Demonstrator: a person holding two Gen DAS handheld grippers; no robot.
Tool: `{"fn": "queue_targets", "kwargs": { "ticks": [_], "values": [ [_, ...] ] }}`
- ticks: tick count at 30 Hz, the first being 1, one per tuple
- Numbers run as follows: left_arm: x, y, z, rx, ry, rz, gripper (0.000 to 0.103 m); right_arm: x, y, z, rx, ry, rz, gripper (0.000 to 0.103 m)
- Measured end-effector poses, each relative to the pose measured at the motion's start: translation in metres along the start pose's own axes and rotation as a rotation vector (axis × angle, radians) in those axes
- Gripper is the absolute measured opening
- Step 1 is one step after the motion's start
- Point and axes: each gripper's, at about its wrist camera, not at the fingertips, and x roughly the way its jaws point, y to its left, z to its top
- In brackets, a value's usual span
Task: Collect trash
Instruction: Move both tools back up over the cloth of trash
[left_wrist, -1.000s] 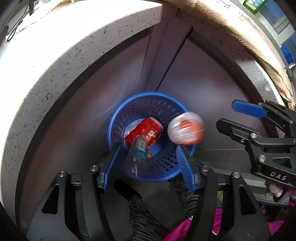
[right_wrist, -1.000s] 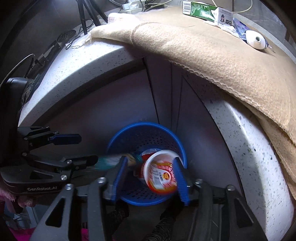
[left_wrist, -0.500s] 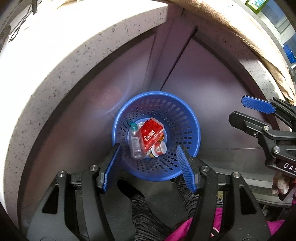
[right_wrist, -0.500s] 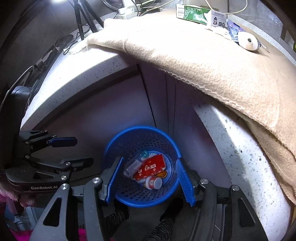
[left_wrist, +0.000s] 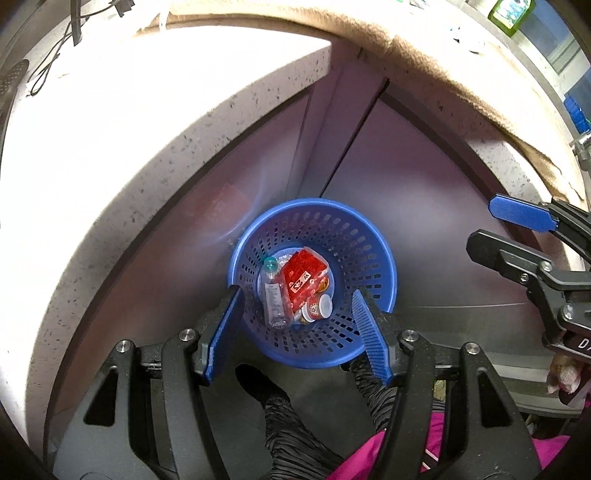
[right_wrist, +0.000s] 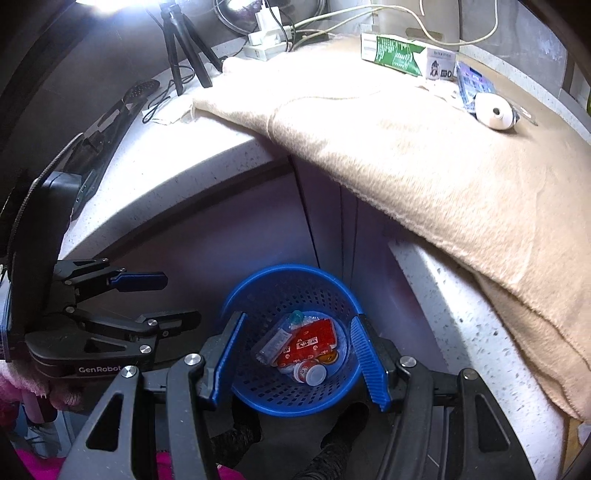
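Observation:
A blue perforated basket (left_wrist: 373, 254) (right_wrist: 258, 299) stands on the floor against the counter's cabinet. In it lie a red packet (left_wrist: 303, 275) (right_wrist: 308, 343), a clear small bottle (left_wrist: 273, 299) (right_wrist: 275, 339) and a small round cup (left_wrist: 317, 308) (right_wrist: 310, 373). My left gripper (left_wrist: 297, 334) hangs open and empty above the basket; it also shows at the left of the right wrist view (right_wrist: 159, 299). My right gripper (right_wrist: 295, 363) is open and empty above the basket; it also shows at the right of the left wrist view (left_wrist: 502, 229).
A speckled white counter (right_wrist: 192, 158) curves above the basket, draped with a beige cloth (right_wrist: 424, 155). On the cloth lie a green-and-white box (right_wrist: 402, 55) and a white round object (right_wrist: 493, 114). A tripod (right_wrist: 184, 48) and cables stand at the back. The person's legs (left_wrist: 291, 424) are below.
The bottle and the round cup have dropped from the grippers into the basket. Both grippers have risen away from it, and more of the counter shows.

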Motion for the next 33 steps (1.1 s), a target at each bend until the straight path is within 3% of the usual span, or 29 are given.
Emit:
{"fn": "queue_targets", "kwargs": {
  "ticks": [8,15,25,33],
  "values": [
    [-0.024,0.006,0.006,-0.041,-0.023,-0.026,0.062,-0.025,-0.005,0.004,0.012,-0.037,0.033,0.061],
    [-0.065,0.012,0.028,-0.09,-0.101,-0.046,0.062,-0.065,-0.019,0.015,0.044,-0.118,0.062,0.071],
    [-0.112,-0.003,0.088,-0.106,-0.238,-0.032,0.071,-0.103,-0.066,0.049,0.125,-0.22,0.061,0.077],
    [-0.108,-0.035,0.151,-0.117,-0.284,-0.019,0.079,-0.108,-0.123,0.089,0.177,-0.241,0.003,0.082]
  ]
}}
